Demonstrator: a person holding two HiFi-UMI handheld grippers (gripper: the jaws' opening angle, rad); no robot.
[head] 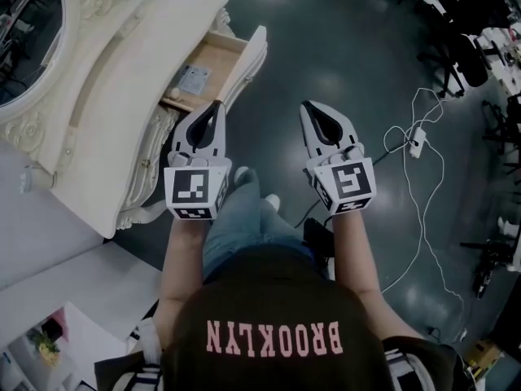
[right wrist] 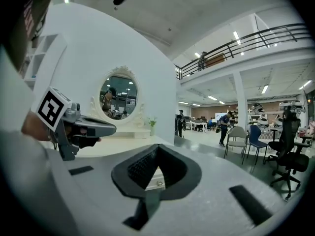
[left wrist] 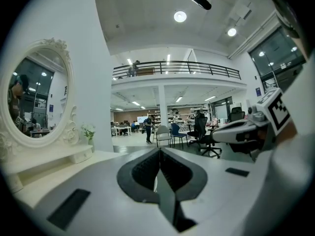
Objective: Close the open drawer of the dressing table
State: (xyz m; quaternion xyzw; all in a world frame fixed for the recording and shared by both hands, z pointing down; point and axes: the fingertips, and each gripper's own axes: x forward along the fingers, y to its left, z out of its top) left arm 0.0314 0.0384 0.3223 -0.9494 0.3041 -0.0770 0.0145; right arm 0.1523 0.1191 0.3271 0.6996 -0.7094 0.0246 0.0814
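Observation:
The cream dressing table (head: 98, 137) stands at the upper left with its oval mirror (head: 28, 39). Its wooden drawer (head: 207, 63) is pulled out, and the white drawer front (head: 251, 55) faces the dark floor. My left gripper (head: 216, 106) is shut and empty, its tips just short of the near end of the drawer front. The right gripper (head: 311, 107) is also shut and empty, level with the left one over the floor. In the left gripper view the gripper (left wrist: 159, 154) points past the mirror (left wrist: 34, 97). In the right gripper view a drawer knob (right wrist: 158, 182) shows behind the gripper (right wrist: 156, 149).
White cables and a power strip (head: 417, 141) lie on the floor to the right. Dark office chairs (head: 464, 55) stand at the far upper right. A white shelf unit (head: 65, 300) is at the lower left. The person's shoes (head: 244, 177) are just below the grippers.

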